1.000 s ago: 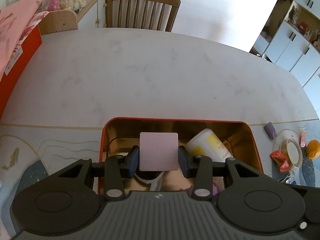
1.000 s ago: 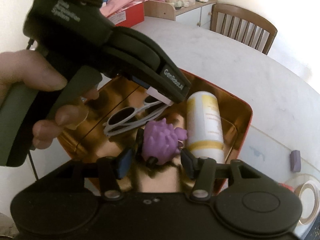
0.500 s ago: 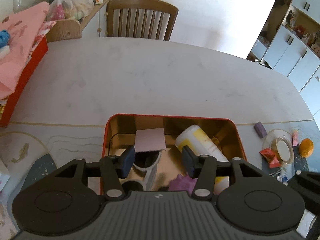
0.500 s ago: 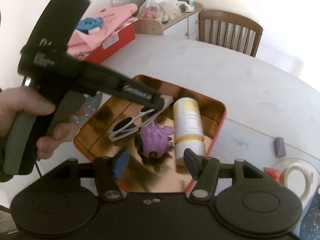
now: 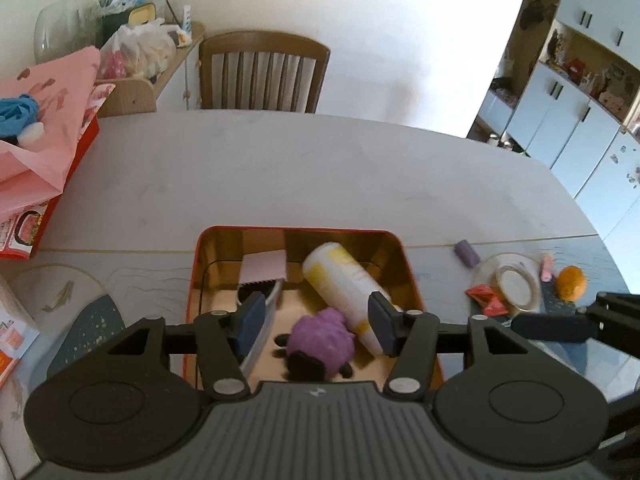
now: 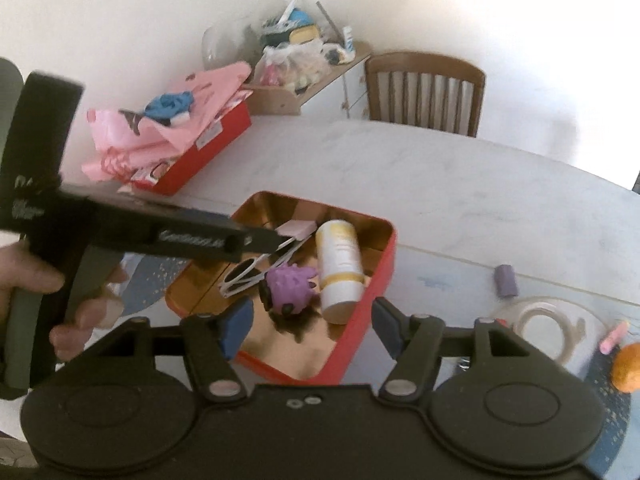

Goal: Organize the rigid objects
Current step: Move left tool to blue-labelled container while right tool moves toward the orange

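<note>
Left wrist view: the left hand-held gripper [image 5: 316,322] is hovering over the red tin [image 5: 298,233], jaws opening and pinching nothing; the pink card [image 5: 265,265], bottle [image 5: 344,282] and purple toy [image 5: 322,338] are lying inside it.

Right wrist view: the right hand-held gripper [image 6: 314,326] is opening, empty, above the tin's near rim. Right of the tin, nearer this hand on the worktop [image 6: 460,184], the purple block [image 6: 506,280] is lying with its long axis pointing away.

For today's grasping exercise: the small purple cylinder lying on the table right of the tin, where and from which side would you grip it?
Grip the purple cylinder across its curved middle, coming from above. It lies on its side on the table with open space around it, so fingers can straddle its width; end-on it might roll away.
</note>
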`<state>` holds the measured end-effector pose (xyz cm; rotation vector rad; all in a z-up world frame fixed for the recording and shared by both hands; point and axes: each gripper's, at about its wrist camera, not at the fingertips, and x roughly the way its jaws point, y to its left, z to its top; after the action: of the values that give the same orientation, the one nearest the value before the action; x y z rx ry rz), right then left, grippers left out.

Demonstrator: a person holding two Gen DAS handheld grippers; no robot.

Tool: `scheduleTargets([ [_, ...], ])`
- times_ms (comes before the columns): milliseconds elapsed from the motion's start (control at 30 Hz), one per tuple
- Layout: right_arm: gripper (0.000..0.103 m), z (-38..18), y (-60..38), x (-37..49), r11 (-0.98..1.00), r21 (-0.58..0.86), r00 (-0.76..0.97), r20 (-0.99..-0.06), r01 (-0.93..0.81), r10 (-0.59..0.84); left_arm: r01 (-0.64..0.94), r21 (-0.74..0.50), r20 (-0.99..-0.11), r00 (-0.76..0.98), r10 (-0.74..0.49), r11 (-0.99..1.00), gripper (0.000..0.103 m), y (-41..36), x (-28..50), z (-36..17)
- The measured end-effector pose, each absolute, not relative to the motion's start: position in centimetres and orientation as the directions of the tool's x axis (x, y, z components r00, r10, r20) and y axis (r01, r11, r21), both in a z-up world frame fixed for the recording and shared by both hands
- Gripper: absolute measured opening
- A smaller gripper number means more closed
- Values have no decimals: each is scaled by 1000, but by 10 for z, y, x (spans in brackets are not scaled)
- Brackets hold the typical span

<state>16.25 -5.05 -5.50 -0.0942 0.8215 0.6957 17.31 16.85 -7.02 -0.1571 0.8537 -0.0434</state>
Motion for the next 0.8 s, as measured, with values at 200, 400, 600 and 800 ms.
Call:
scheduleTargets([
  [200,83,-44,-85,148,800,202,519,-667,-565,535,-5,-160,-725,679,-114,987,63,155,150,-56],
  [400,88,-38,-127,133,825,219,556,-647,-520,522,11,-171,-706,696,-131,985,68,136,131,-45],
  [600,98,-34,-170,120,845,234,590,-626,-481,509,31,-176,-691,708,-146,984,76,112,117,-39],
  [800,99,-36,-212,115,868,242,616,-624,-433,482,33,-181,-690,708,-151,983,77,84,109,-39],
])
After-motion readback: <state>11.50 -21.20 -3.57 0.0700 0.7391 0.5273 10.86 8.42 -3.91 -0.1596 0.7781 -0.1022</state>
